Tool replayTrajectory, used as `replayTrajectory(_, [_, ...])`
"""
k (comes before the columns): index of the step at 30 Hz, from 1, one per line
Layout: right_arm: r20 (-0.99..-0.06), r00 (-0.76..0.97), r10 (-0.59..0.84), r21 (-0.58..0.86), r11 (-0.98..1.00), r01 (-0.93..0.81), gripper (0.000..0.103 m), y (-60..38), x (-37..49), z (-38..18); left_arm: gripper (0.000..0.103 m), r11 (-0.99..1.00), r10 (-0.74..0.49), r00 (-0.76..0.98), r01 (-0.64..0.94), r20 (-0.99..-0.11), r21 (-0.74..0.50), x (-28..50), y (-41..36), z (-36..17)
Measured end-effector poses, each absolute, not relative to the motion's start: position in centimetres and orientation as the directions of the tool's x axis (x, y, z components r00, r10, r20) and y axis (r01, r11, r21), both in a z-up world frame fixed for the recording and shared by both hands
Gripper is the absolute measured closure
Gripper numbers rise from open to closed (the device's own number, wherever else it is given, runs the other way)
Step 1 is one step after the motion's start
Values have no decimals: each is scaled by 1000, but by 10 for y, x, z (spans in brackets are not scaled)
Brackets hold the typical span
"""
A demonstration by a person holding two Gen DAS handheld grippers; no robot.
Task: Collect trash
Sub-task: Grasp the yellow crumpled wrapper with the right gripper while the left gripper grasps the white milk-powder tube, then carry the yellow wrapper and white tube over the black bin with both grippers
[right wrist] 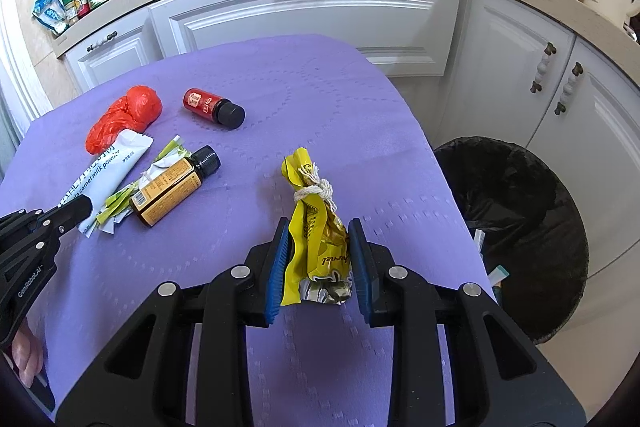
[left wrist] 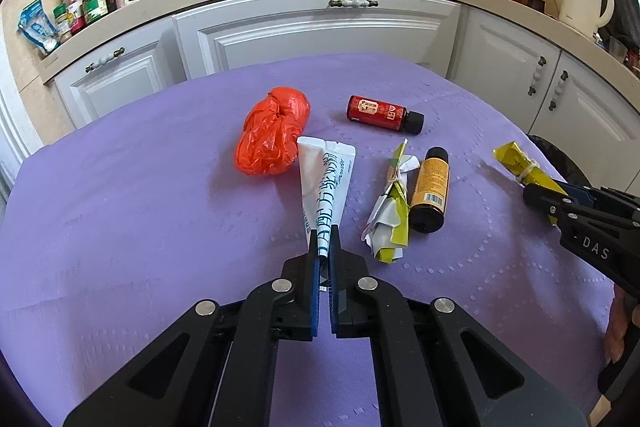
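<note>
My left gripper (left wrist: pixel 325 233) is shut on the near end of a white milk-powder packet (left wrist: pixel 326 179), which also shows in the right wrist view (right wrist: pixel 106 169). My right gripper (right wrist: pixel 318 231) is shut on a yellow wrapper tied with string (right wrist: pixel 316 215), seen from the left wrist view at the right (left wrist: pixel 520 163). On the purple cloth (left wrist: pixel 160 187) lie a crumpled red plastic bag (left wrist: pixel 274 131), a red bottle (left wrist: pixel 382 113), an orange-labelled brown bottle (left wrist: pixel 430 189) and a green-white wrapper (left wrist: pixel 392 211).
A black-lined trash bin (right wrist: pixel 516 227) stands off the table's right edge. White kitchen cabinets (right wrist: pixel 312 15) run behind the table, with jars, bottles, a pan and a kettle (left wrist: pixel 586 1) on the counter.
</note>
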State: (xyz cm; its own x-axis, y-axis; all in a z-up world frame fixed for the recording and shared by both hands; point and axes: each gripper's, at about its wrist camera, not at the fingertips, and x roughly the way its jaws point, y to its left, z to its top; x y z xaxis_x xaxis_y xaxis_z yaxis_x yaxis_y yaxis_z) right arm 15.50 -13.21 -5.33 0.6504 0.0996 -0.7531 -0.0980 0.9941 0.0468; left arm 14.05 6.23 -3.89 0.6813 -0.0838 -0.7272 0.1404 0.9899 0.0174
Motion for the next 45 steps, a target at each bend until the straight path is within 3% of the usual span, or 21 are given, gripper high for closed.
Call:
replayTrajectory(21, [-667,743,57,49,998,-33,75,-155,114,-19,99,995,-77,759,103,-647,2,101,42,-9])
replayTrajectory(45, [-594,782,-188,18,969,247,75,-277,85,2,99,934,-295,762,358,-576,-4,103,-96,19])
